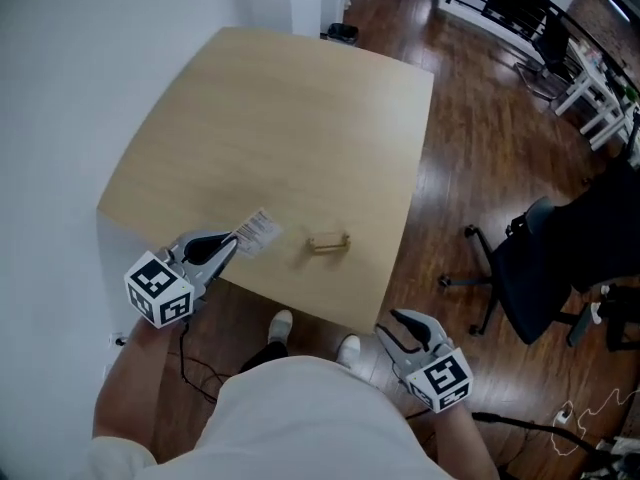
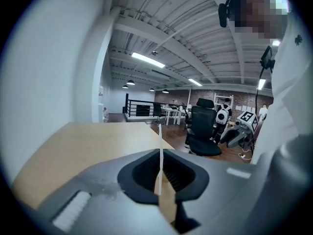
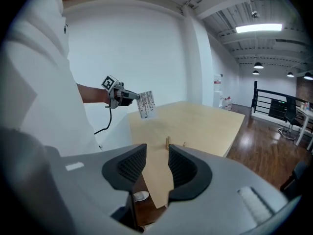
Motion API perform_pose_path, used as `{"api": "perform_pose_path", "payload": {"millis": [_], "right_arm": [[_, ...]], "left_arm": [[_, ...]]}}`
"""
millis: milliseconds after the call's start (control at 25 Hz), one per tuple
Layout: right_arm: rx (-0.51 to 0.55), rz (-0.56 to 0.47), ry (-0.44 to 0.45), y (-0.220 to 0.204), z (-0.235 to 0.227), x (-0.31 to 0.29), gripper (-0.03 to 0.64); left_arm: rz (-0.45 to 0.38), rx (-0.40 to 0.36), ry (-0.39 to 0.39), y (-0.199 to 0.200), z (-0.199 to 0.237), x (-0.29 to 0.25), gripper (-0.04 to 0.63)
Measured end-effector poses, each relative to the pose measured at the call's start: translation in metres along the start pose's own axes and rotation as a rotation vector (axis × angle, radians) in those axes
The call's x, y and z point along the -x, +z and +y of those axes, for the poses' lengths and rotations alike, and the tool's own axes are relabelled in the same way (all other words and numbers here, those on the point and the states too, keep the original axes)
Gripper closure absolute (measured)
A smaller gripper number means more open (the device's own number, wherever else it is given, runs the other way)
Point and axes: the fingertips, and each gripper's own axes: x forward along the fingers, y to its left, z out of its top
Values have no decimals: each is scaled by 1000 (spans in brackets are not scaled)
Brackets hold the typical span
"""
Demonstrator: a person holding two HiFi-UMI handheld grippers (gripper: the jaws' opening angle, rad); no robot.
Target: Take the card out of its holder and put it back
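Removal looks done: left gripper (image 1: 232, 243) pinches the white printed card (image 1: 258, 231) clear of the small wooden holder (image 1: 328, 242); right gripper (image 1: 402, 320) hangs empty, jaws apart; reinsertion remains

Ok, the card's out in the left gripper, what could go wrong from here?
The white printed card is pinched by one end in the left gripper, mostly sticking out, so it may flex or slip when reinserted. The small wooden holder stands unheld near the light wooden table's front edge; the open right gripper hangs off the table, not steadying it, so it could slide or tip.
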Motion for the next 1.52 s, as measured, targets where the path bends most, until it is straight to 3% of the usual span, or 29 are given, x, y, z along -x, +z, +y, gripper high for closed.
{"api": "perform_pose_path", "payload": {"millis": [280,520,640,880,1200,1520], "right_arm": [[116,29,173,12,1,-30,469],[181,28,265,24,20,-44,469],[198,30,287,28,28,-44,469],[168,23,233,31,33,-31,469],[37,31,26,13,18,10,469],[-94,25,-168,-5,18,42,469]], "left_arm": [[-26,90,189,-31,-5,64,580],[-42,140,281,-53,-18,103,580],[-40,143,284,-54,-25,112,580],[-32,79,162,-29,-29,94,580],[-9,-74,-132,15,-31,9,580],[56,-177,-331,24,-35,-72,580]]}}
